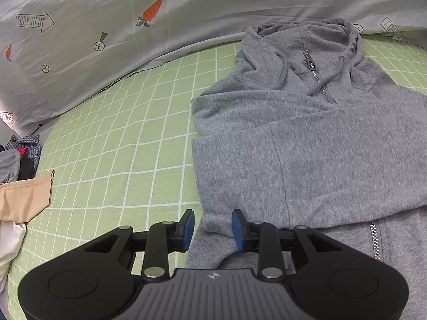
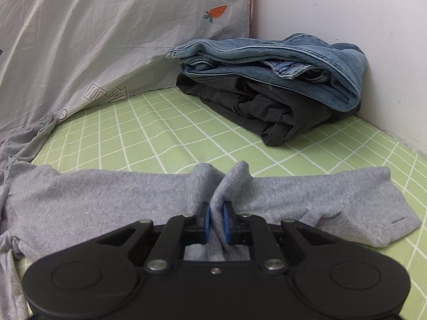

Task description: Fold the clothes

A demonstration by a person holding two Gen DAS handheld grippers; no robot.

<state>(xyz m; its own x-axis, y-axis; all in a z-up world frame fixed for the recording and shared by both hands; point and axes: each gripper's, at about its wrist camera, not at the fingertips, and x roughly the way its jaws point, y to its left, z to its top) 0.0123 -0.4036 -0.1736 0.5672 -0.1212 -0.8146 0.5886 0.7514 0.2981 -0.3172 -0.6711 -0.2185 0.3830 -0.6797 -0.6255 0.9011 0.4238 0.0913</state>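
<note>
**Jaw state and garment position on the bed**

Right gripper point(image 2: 215, 220): the jaws are nearly closed, pinching a raised fold of the grey knit hoodie sleeve point(image 2: 307, 200). Cloth bunches up on both sides of the blue pads point(image 2: 206, 220). The sleeve lies stretched across the green grid-pattern bed sheet point(image 2: 160, 133), its cuff end to the right.

Left gripper point(image 1: 213, 228): the jaws are partly open. The left edge of the grey zip-front hoodie point(image 1: 307, 146) lies between the pads; whether they press it cannot be told. The hoodie lies flat, hood toward the pillow, one sleeve folded across the chest.

No containers are in view. Folded blue denim jeans point(image 2: 280, 64) rest on a folded dark garment point(image 2: 267, 109) in the wall corner. A grey carrot-print pillow point(image 1: 106, 40) borders the far edge. A pile of loose clothes point(image 1: 21, 186) lies at the left edge. Open sheet lies left of the hoodie and between sleeve and stack.
</note>
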